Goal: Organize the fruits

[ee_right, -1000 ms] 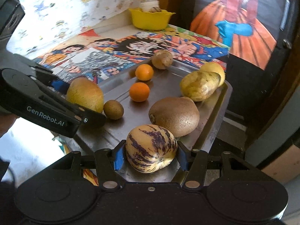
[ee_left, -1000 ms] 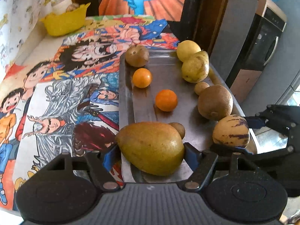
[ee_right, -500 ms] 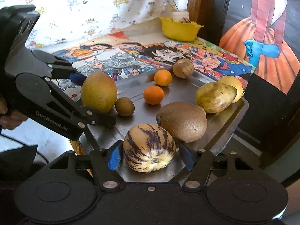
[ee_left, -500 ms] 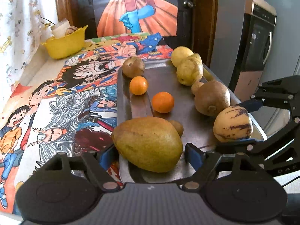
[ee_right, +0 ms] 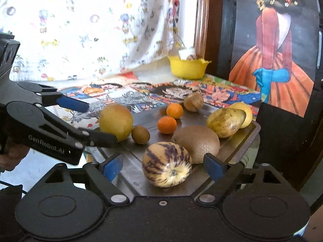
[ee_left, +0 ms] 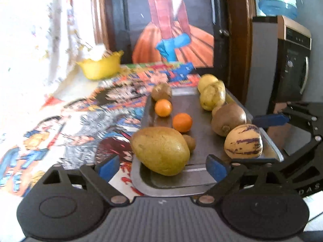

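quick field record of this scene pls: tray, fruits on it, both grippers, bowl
tray: metal tray on a cartoon-print cloth
near fruits: big yellow-green fruit, striped melon
other fruits: two oranges, kiwis, yellow fruits
left gripper: open, just been opening, clear of the yellow-green fruit
right gripper: open, just been opening, clear of the melon
bowl: yellow bowl, far end

My left tongs (ee_left: pixel 161 166) and my right tongs (ee_right: pixel 164 166) have just been opening; both jaws stand wide, gripping nothing.
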`<control>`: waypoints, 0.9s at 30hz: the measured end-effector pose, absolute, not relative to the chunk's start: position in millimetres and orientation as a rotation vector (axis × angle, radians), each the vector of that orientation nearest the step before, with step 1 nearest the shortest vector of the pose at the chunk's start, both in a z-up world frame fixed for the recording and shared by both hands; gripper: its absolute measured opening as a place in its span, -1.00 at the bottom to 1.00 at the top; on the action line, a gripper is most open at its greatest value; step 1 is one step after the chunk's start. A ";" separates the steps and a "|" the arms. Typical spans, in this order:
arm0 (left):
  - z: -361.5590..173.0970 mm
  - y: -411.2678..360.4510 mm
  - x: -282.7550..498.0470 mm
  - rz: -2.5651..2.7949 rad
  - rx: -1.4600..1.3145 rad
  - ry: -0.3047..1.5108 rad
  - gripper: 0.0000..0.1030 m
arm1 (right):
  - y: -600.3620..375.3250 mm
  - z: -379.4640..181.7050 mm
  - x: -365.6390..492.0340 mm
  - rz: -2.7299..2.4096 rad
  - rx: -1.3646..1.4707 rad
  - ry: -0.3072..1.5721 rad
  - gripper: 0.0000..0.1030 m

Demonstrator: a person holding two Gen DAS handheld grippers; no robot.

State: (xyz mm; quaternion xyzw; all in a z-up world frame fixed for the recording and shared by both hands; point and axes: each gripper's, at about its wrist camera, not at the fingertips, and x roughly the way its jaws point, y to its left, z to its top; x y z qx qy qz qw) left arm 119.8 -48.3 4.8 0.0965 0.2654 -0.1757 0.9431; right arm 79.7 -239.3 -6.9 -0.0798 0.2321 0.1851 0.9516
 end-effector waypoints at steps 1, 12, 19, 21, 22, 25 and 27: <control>6.4 -47.6 114.5 -0.341 0.194 0.524 0.89 | -240.7 -6.3 74.6 0.369 -0.154 0.459 0.71; 18.7 -33.5 66.7 -0.245 0.063 0.461 0.97 | -259.9 11.1 31.2 0.315 -0.068 0.365 0.84; 22.2 -22.0 47.7 -0.220 -0.031 0.453 0.99 | -264.1 20.6 10.7 0.306 -0.045 0.328 0.89; 23.1 -20.3 42.3 -0.217 -0.036 0.448 0.99 | -265.1 22.8 5.9 0.305 -0.035 0.321 0.92; 23.6 -19.2 39.8 -0.214 -0.040 0.446 0.99 | -265.1 24.0 4.4 0.305 -0.030 0.318 0.92; 25.0 -15.8 33.5 -0.202 -0.057 0.449 0.99 | -265.4 27.4 -2.1 0.303 -0.011 0.308 0.97; 25.4 -14.1 28.6 -0.194 -0.064 0.453 0.99 | -264.2 29.6 -6.8 0.298 -0.013 0.299 0.99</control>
